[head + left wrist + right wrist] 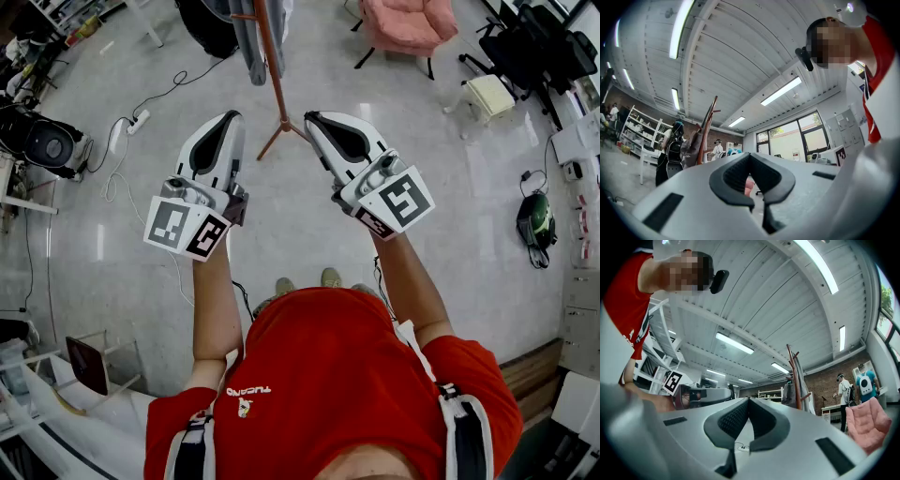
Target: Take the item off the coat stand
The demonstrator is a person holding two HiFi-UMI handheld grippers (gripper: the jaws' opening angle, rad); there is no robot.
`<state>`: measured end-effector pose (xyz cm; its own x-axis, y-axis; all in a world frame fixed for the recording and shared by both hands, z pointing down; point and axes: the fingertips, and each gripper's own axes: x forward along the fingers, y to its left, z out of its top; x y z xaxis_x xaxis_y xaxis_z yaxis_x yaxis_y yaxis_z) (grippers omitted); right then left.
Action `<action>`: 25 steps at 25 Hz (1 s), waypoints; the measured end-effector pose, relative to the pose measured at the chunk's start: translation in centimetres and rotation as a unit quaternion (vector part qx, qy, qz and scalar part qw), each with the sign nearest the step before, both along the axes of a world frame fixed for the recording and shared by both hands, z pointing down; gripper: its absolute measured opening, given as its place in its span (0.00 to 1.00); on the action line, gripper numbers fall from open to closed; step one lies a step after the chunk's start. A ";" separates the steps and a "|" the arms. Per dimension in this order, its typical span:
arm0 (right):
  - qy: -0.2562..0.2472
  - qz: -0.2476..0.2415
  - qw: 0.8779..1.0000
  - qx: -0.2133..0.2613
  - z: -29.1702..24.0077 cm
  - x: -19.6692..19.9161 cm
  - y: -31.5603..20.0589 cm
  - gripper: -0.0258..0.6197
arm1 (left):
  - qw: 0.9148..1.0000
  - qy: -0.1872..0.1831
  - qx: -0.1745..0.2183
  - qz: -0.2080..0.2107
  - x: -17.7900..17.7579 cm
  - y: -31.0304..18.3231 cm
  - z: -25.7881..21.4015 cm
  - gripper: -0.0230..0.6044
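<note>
The coat stand (273, 70) has a red-brown pole and splayed feet on the floor ahead of me. A grey garment (251, 37) hangs on it at the top edge of the head view. My left gripper (231, 117) and right gripper (312, 119) are raised side by side short of the stand, pointing toward it and touching nothing. Both are shut and hold nothing. In the left gripper view the shut tips (749, 155) point up, with the stand (708, 127) far off to the left. The right gripper view shows its shut tips (748, 401) and the stand (794, 376) to the right.
A pink armchair (410, 22) stands behind the stand on the right. A power strip with cables (137, 121) lies on the floor to the left. A white stool (490, 94) and a black chair (548, 47) are far right. Other people stand far back (844, 390).
</note>
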<state>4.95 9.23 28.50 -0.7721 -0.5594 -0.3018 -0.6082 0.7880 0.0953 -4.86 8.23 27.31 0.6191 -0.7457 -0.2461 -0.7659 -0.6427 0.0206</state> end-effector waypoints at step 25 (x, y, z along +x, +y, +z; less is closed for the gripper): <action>-0.038 -0.047 0.998 0.008 -0.8 6.0 -4.5 0.08 | 0.997 -0.014 0.000 -0.069 2.7 -4.0 -0.6 0.05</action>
